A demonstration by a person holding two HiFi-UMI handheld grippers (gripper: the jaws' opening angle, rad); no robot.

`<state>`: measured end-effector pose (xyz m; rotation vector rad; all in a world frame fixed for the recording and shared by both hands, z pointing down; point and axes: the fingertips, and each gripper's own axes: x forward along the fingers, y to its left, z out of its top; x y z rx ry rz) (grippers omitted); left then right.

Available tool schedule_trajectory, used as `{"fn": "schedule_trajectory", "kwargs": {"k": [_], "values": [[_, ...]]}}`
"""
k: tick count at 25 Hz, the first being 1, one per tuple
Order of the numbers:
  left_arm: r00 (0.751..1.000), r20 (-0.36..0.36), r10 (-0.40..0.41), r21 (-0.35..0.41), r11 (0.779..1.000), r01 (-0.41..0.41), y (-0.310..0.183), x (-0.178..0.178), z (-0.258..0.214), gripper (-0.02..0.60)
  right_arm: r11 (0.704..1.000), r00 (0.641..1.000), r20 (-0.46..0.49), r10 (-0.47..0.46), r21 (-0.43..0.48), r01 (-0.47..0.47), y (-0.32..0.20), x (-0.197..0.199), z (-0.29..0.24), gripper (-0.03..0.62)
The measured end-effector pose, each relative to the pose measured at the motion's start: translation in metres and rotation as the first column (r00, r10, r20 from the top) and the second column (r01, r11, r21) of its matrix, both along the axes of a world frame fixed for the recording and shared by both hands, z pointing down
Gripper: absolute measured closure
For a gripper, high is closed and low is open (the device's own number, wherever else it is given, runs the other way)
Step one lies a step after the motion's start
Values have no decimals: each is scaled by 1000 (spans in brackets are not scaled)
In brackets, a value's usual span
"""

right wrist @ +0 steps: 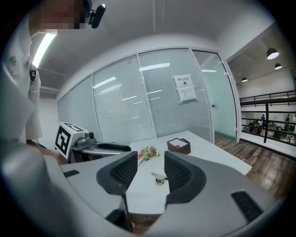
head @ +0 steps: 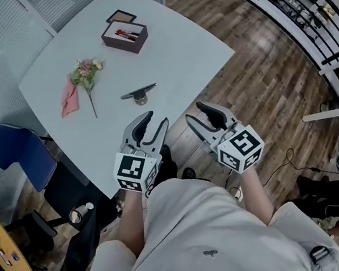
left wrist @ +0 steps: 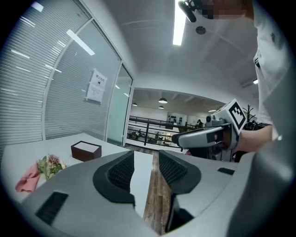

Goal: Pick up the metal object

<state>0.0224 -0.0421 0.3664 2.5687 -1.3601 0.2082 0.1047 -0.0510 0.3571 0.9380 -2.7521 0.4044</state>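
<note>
The metal object [head: 139, 93] is a small silvery piece with a flat blade and a round base, lying on the white table [head: 181, 42] near its front edge. In the right gripper view the metal object [right wrist: 158, 177] shows between the jaws, some way ahead. My left gripper [head: 156, 122] hovers over the table's near edge, open and holding nothing. My right gripper [head: 199, 112] hangs beside it, just off the table's edge over the wooden floor, also open and empty. From the left gripper view, the left gripper [left wrist: 146, 169] looks along the table's edge, and the right gripper [left wrist: 210, 137] appears at its right.
A flower sprig [head: 86, 75] and a pink cloth [head: 68, 97] lie left of the metal object. A dark brown box [head: 125, 36] with red items stands at the far side, its lid [head: 121, 16] behind it. A blue chair [head: 15, 153] stands at the table's left.
</note>
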Motion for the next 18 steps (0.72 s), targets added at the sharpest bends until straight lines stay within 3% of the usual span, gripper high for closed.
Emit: {"fn": "schedule_trajectory", "kwargs": {"k": [6,18], "values": [[1000,26,7,7,1000,-7,-39,-26,2,420,1000,1000,-13,4,1,-3,-35,-18,-1,421],[995,71,66,-66,996,-61,-75,-56,41,420,999,999,-44,32,-41,-34,-68,-45,17,421]]}}
